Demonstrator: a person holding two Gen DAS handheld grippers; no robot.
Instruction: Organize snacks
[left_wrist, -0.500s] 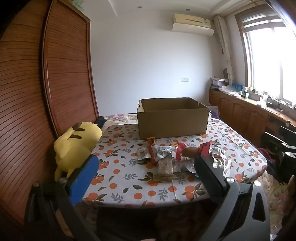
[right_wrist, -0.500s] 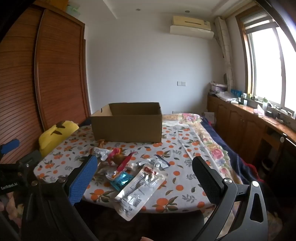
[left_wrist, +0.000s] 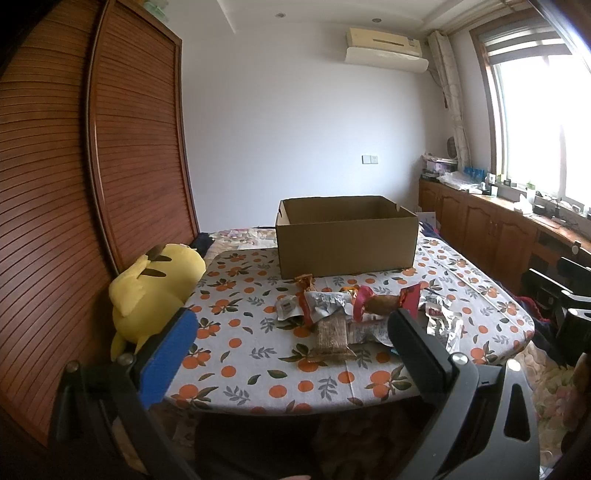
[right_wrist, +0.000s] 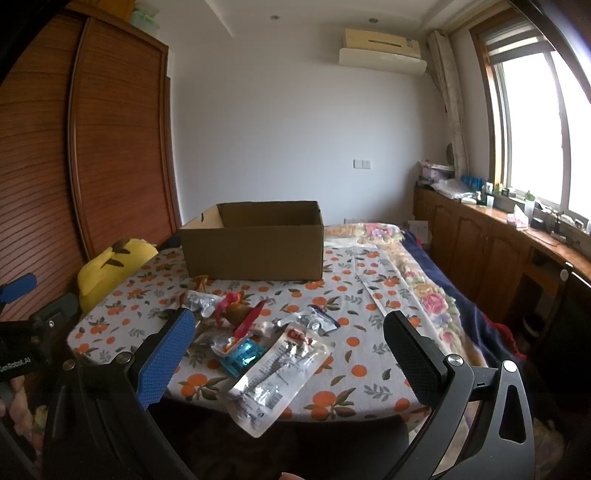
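While snack packets litter the table, both hand-held grippers wide open, empty.

The snack packets lie heaped near the table's front edge, open to reach from above. Behind them the open-topped cardboard box blocks the way; a yellow plush toy crowds the left edge.

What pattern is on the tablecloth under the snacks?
White tablecloth printed with oranges and grey-green leaves, clearest in the right wrist view.
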